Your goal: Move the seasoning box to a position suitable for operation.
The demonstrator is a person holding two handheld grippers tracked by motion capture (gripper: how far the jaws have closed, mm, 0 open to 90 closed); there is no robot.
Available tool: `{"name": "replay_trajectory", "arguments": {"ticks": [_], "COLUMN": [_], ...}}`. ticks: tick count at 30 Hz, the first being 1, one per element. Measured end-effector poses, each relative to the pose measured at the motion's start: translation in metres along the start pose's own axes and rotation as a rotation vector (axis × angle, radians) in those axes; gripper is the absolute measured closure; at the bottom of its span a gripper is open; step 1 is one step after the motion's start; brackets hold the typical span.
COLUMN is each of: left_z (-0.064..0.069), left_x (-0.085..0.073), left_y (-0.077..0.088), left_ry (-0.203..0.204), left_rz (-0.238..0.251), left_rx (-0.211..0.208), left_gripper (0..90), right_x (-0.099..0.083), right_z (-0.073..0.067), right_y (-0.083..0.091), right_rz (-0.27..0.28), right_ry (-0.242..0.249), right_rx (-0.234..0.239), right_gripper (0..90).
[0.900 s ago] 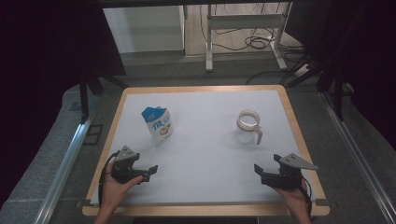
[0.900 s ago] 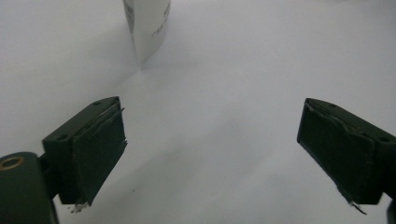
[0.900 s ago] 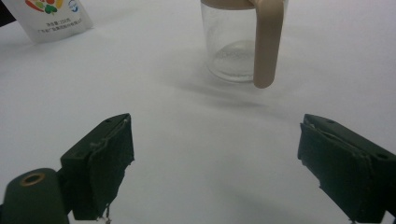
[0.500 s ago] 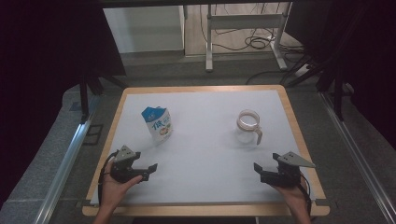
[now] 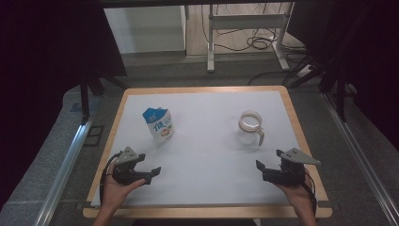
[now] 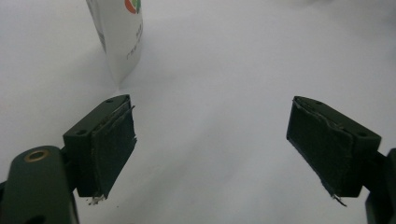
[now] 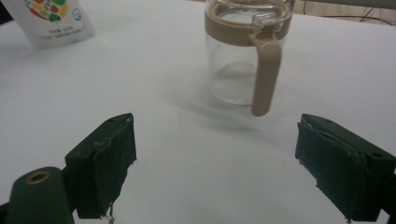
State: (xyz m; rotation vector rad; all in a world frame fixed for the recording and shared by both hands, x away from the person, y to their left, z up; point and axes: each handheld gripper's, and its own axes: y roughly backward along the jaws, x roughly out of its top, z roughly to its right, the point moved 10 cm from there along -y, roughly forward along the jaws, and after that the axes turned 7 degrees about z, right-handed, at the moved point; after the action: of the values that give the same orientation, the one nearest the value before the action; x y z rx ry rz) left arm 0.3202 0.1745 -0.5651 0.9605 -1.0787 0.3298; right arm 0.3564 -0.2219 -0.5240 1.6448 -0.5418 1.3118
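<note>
Both my grippers wait with nothing between their jaws.
My left gripper (image 5: 149, 173) spread, pouch (image 5: 159, 124) beyond; right gripper (image 5: 261, 170) spread, glass jug (image 5: 249, 128) ahead.

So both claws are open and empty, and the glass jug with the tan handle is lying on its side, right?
Not quite. The glass jug stands upright, as the right gripper view shows. The rest holds: the left claw and right claw are open and empty.

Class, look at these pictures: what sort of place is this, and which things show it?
Probably a lab recording bench: a white wood-rimmed table, dark curtains around it, and loose cables on the floor behind.
</note>
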Motion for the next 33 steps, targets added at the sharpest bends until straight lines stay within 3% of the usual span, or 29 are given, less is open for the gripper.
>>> {"name": "replay_trajectory", "arguments": {"ticks": [6,12,17,28,33], "left_z": [0.002,0.002,0.001,0.001,0.000], "left_x": [0.003,0.006,0.007,0.002,0.000], "left_y": [-0.002,-0.002,-0.005,-0.004,-0.003], "left_ry": [-0.003,0.000,-0.007,-0.015,-0.013], "left_rz": [-0.004,0.001,0.002,-0.005,-0.004], "left_rx": [-0.024,-0.023,-0.021,-0.016,-0.011], "left_gripper": [16.1,16.1,16.1,16.0,15.9], "right_x": [0.020,0.037,0.045,0.046,0.048], "right_z": [0.007,0.018,0.022,0.030,0.030], "right_y": [0.001,-0.017,-0.033,-0.066,-0.079], "right_rz": [-0.005,-0.046,-0.065,-0.119,-0.139], "right_ry": [-0.020,-0.050,-0.026,-0.029,-0.032], "right_rx": [0.002,0.022,0.014,0.009,0.029], "right_gripper": [11.8,11.6,10.6,8.6,8.4]}}
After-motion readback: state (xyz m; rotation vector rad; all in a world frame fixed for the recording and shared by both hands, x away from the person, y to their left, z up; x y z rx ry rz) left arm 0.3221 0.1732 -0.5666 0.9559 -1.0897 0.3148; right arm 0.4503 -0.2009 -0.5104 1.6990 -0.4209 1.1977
